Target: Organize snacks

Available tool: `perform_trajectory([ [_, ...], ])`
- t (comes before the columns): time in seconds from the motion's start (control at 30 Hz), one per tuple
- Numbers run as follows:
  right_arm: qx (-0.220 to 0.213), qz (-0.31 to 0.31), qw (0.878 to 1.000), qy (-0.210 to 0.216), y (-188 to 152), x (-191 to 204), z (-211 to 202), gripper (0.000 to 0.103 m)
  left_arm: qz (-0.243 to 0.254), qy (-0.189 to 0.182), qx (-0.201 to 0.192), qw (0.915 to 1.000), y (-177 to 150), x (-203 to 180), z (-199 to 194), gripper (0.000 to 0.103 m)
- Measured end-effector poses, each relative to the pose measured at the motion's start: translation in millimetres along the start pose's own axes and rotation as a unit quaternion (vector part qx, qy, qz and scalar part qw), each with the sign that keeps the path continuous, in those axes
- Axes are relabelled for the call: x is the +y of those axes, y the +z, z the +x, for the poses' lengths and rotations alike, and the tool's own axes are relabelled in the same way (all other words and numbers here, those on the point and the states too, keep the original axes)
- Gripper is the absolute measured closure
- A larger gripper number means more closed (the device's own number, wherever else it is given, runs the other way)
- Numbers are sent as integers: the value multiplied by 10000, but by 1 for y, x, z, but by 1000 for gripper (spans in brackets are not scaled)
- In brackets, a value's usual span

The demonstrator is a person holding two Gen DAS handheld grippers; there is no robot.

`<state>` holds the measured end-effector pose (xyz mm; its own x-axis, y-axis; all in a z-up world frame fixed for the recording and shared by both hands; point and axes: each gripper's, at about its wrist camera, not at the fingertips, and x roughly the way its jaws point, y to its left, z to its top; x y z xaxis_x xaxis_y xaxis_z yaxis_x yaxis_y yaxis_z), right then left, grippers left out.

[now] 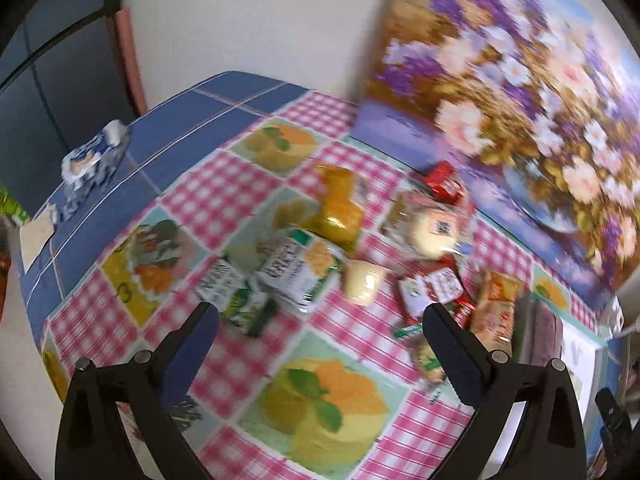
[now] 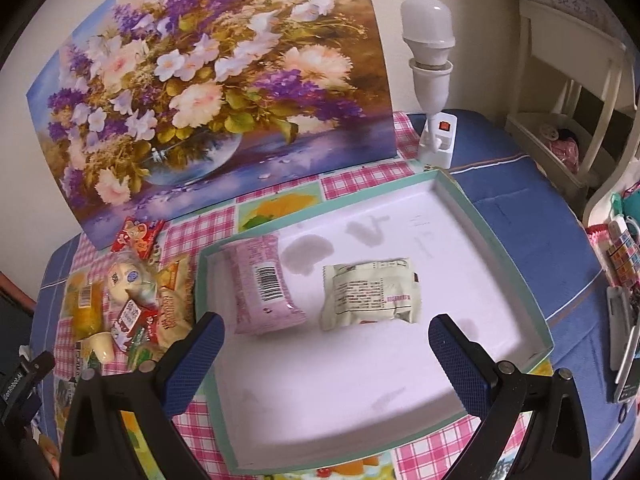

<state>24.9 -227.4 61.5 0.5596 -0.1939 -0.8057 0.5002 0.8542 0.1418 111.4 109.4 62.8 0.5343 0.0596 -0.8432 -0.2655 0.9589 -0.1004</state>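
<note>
A pile of snack packets lies on the checked tablecloth: green-white packets (image 1: pixel 280 272), an orange packet (image 1: pixel 340 204), a clear bag with a bun (image 1: pixel 432 228), a small jelly cup (image 1: pixel 362 282) and red packets (image 1: pixel 436 286). My left gripper (image 1: pixel 320 320) is open and empty, just above the pile. My right gripper (image 2: pixel 326 330) is open and empty over a shallow white tray with a teal rim (image 2: pixel 496 240). In the tray lie a pink packet (image 2: pixel 264 284) and a pale green packet (image 2: pixel 372 294). The pile (image 2: pixel 128 304) shows left of the tray.
A flower painting (image 2: pixel 208 92) leans on the wall behind the table. A white lamp on a power strip (image 2: pixel 430 80) stands at the back right. A blue-white tissue pack (image 1: pixel 94 160) lies at the far left. A white shelf (image 2: pixel 568 112) stands right.
</note>
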Motion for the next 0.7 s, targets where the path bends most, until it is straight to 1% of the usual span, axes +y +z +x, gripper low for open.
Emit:
perform_trajectory([
  [0.1,-20,-74,10000,6,0,9,-3,0,-206,129,9,9997,4,19,1,2],
  [0.27,-18,-203,9997,121,-2,29,-4,0,-239,421,21,9988,10,39,4,2],
  [0.47,108,-400,9986,333,-9,58,4,0,-565,409,104,9975,16,65,10,1],
  [0.6,219,-497,9970,553,-15,78,11,0,-607,491,144,9968,19,74,13,1],
  [0.7,262,-643,9955,648,-20,95,14,0,-711,468,202,9962,21,82,18,1],
])
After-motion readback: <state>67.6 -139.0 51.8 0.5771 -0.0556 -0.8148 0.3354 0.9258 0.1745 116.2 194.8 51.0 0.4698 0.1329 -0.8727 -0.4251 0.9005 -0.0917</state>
